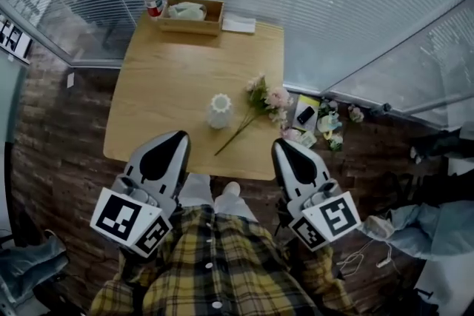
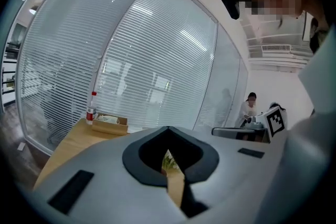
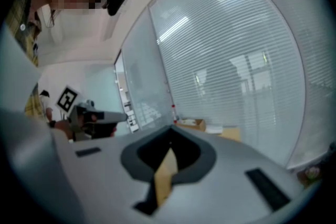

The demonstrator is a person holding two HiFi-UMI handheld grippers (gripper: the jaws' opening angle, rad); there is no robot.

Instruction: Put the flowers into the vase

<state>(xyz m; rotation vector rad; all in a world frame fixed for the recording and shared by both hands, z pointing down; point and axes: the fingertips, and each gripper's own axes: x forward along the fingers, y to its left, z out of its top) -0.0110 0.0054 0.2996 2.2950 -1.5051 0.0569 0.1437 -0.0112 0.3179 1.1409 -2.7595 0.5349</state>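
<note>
Slatted blinds point(image 1: 333, 4) behind glass close the room in from 9 o'clock round to 3. In front of them stands the wooden table point(image 1: 170, 78). The person in the yellow plaid shirt point(image 1: 215, 263) stands at its 6 o'clock edge.

They hold both tools short of that edge. The left gripper point(image 1: 180, 137) sits at about 7 o'clock from the table's middle, and the right gripper point(image 1: 279, 146) at about 5. Each has its jaws drawn together with nothing between them, and each noses towards the tabletop.

A shallow wooden box point(image 1: 189, 29) sits at the table's 12 o'clock edge with something pale lying in it.

The flowers point(image 1: 261, 101), pink and cream, lie flat on the table. Their blooms are near the 3 o'clock edge, and the long stem slants down towards 7 o'clock. The white ribbed vase point(image 1: 219, 112) stands upright just beside that stem, at 9 o'clock from the blooms, and the flowers are not in it.

A red-capped bottle point(image 1: 152, 2) stands at 9 o'clock of the box. A white paper point(image 1: 238, 24) lies at its 3 o'clock.
</note>
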